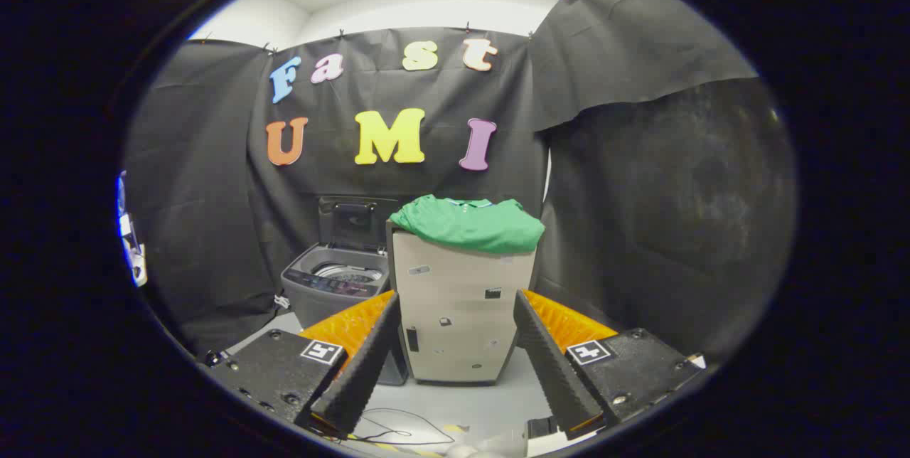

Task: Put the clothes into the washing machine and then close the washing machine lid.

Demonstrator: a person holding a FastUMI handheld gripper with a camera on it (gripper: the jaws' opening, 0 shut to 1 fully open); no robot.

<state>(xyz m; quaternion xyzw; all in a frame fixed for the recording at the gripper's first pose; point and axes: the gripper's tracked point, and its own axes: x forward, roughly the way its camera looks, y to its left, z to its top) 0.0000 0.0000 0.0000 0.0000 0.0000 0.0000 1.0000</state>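
Note:
A green garment (470, 222) lies folded on top of a pale cabinet (458, 316), well beyond my fingers. Left of the cabinet stands a grey top-loading washing machine (334, 287) with its lid (352, 220) raised upright against the booth wall; the drum opening shows. My gripper (455, 323) is open, its two fingers spread wide with nothing between them, pointing at the cabinet from a distance and lower than the garment.
Black cloth walls close in the booth at the back and on both sides. A thin cable (387, 433) lies on the pale floor just under the fingers. Some white gear (131, 241) sits by the left wall.

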